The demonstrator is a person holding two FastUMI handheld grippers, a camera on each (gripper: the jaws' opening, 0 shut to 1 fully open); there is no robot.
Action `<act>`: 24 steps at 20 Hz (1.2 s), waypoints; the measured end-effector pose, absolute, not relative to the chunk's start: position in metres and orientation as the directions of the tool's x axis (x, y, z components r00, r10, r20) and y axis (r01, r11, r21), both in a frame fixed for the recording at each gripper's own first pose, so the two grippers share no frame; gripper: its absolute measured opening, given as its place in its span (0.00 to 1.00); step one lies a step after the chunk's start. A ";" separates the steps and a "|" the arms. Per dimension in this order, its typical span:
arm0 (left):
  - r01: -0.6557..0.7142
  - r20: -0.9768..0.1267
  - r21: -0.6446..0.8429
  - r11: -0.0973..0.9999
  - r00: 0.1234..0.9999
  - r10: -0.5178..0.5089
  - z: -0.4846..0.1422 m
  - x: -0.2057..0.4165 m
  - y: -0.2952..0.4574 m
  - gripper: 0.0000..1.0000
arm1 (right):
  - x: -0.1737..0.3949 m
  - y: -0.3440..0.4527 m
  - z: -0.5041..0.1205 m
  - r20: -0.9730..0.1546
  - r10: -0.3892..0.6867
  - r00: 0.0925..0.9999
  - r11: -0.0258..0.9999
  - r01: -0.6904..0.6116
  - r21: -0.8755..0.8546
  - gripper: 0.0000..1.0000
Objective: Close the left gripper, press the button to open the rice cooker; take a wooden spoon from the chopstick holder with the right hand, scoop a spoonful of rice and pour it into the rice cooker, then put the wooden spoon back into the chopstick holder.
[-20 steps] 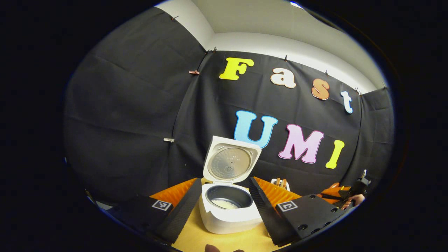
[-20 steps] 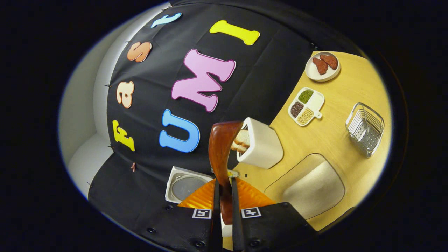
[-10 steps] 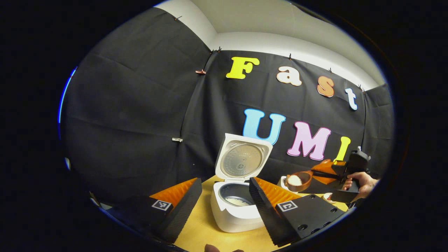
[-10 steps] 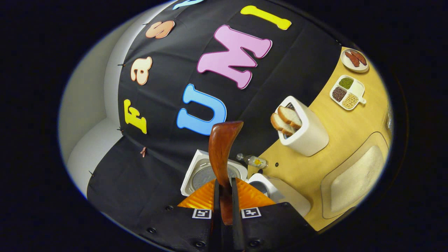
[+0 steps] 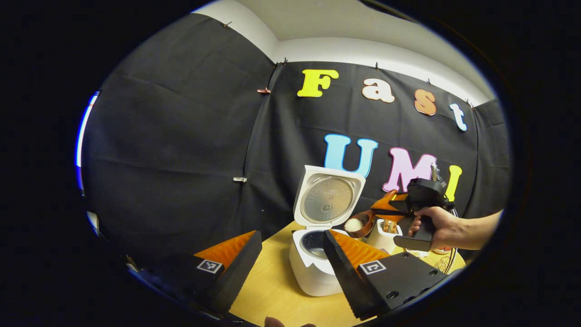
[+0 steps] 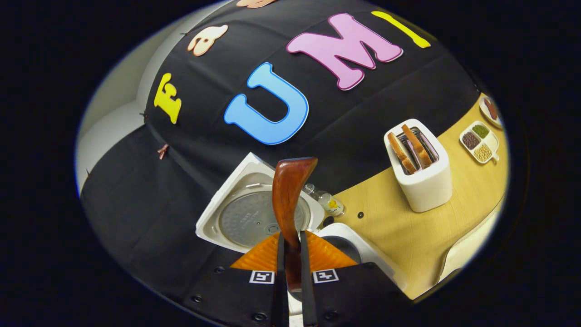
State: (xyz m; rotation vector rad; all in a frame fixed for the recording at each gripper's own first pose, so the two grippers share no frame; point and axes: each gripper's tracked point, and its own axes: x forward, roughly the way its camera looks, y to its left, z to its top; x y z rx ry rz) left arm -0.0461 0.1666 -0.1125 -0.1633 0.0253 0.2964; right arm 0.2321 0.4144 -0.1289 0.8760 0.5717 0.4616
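The white rice cooker (image 5: 311, 272) stands on the wooden table with its lid (image 5: 327, 200) raised; its dark pot sits partly behind my left gripper's finger. My left gripper (image 5: 291, 236) is open in front of the cooker and holds nothing. A hand carries my right gripper (image 5: 380, 211), which is shut on the wooden spoon (image 5: 359, 223). The spoon's bowl holds white rice and hovers just right of the open pot. The white chopstick holder (image 5: 382, 238) stands behind it. In the right gripper view, the spoon (image 6: 288, 195) rises edge-on from my right gripper (image 6: 290, 247), over the cooker lid (image 6: 247, 218).
A white toaster (image 6: 424, 181) with bread slices stands on the table right of the cooker. A small bottle (image 6: 327, 203) lies behind the cooker. A divided dish (image 6: 480, 141) of beans and a plate (image 6: 492, 109) sit farther right.
My right gripper has carried the rice-filled spoon leftward, from the far right up to the open cooker. The left gripper has drifted left and stays open.
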 end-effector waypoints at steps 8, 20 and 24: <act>-0.322 -0.091 -0.156 0.934 0.946 0.311 -0.127 -0.050 0.175 0.94 | 0.253 0.432 -0.146 -0.329 0.555 0.764 0.745 -0.281 0.605 0.16; -0.315 -0.100 -0.171 0.934 0.948 0.301 -0.131 -0.041 0.171 0.94 | 0.248 0.450 -0.112 -0.262 0.601 0.755 0.792 -0.519 0.321 0.16; -0.316 -0.099 -0.172 0.933 0.948 0.303 -0.131 -0.042 0.171 0.94 | 0.239 0.463 -0.097 -0.238 0.630 0.740 0.777 -0.604 0.178 0.16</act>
